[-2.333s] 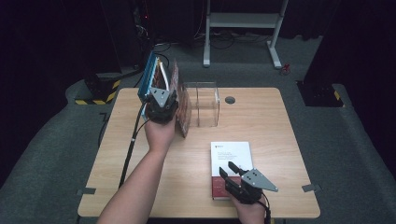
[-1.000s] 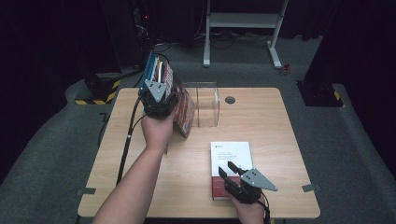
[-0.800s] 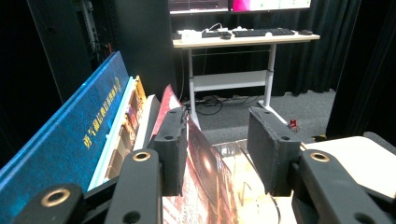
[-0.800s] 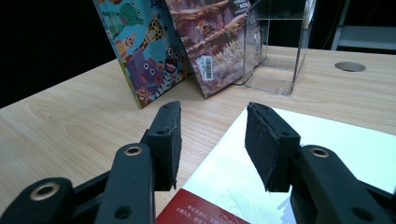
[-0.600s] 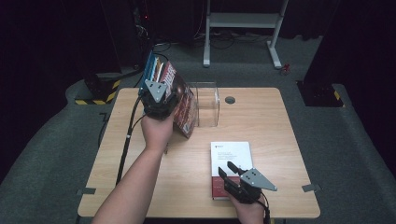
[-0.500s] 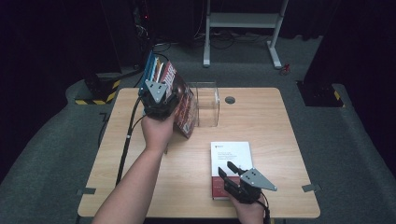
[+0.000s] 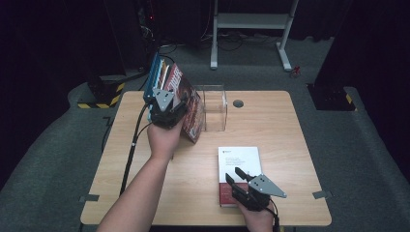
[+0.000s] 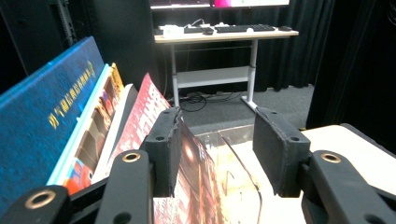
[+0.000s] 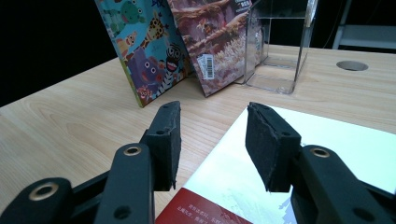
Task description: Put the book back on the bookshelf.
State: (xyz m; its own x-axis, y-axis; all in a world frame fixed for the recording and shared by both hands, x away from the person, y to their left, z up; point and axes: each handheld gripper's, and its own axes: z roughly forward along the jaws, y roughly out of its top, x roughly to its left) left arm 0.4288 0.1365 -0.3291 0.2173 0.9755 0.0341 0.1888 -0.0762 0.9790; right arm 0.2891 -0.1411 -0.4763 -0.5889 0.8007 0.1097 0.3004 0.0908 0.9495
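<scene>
Several books lean in a row at the table's back left: a blue book (image 7: pixel 153 77) (image 8: pixel 42 126), an animal picture book (image 9: pixel 144 46), and a red-brown book (image 7: pixel 193 113) (image 8: pixel 196 177) tipped against a clear plastic holder (image 7: pixel 215 106) (image 9: pixel 280 46). My left gripper (image 7: pixel 170 107) (image 8: pixel 217 126) is open at the top of the red-brown book. Its jaws have just been opening, and the book's edge lies by the left pad, with the other pad clear of it. My right gripper (image 7: pixel 233 175) (image 9: pixel 212 126) is open just above a flat white-and-red book (image 7: pixel 239 162) (image 9: pixel 327 154).
The wooden table (image 7: pixel 270 125) has a round cable hole (image 7: pixel 238 103) (image 9: pixel 351 65) behind the holder. The left gripper's cable (image 7: pixel 133 145) trails toward the front edge. A white desk frame (image 7: pixel 251 21) stands beyond the table, and a yellow-black striped base (image 7: pixel 96 104) sits on the floor to the left.
The left gripper has drawn slightly toward the near side and its jaws have widened. The red-brown book leans further over toward the clear holder. The right gripper has not moved.
</scene>
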